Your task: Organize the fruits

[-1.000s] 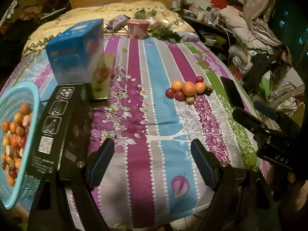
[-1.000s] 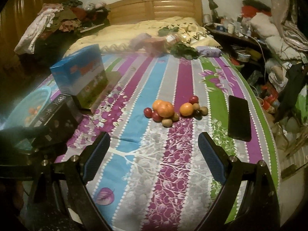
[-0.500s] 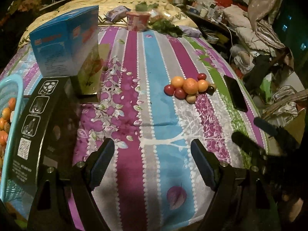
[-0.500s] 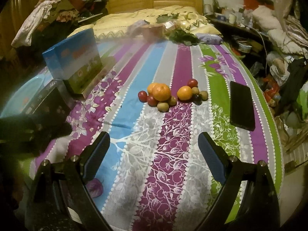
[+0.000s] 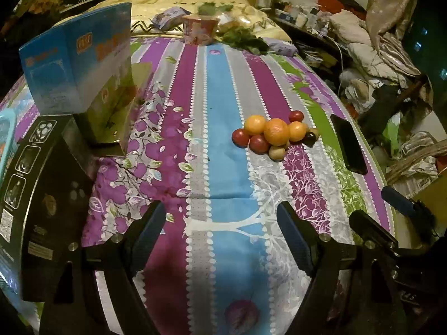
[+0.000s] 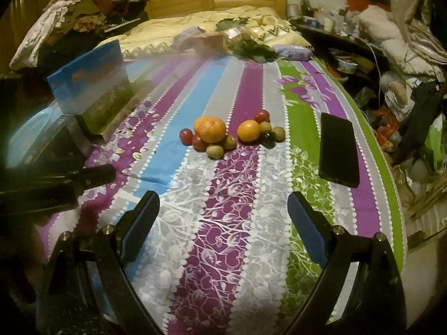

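A small pile of fruit (image 5: 275,135) lies on the striped bedspread: oranges (image 6: 210,129), red round fruits (image 5: 240,137), brownish small ones (image 6: 214,150) and a dark one (image 6: 268,139). My left gripper (image 5: 220,226) hangs open over the blue stripe, well short of the pile, nothing between its fingers. My right gripper (image 6: 223,212) is also open and empty, nearer the front edge, with the fruit ahead of it. A turquoise basket (image 5: 5,139) shows only as a sliver at the left edge of the left wrist view.
A black box (image 5: 36,192) and a blue carton (image 5: 81,67) stand at the left. A black phone (image 6: 338,149) lies on the green stripe, right of the fruit. A red cup (image 5: 199,29) and greens (image 5: 245,40) sit further back. Clutter lines the right side.
Both grippers have moved forward and lower over the bedspread, so the fruit pile looks nearer. The basket has slid almost out of the left wrist view. Both jaws stay open.
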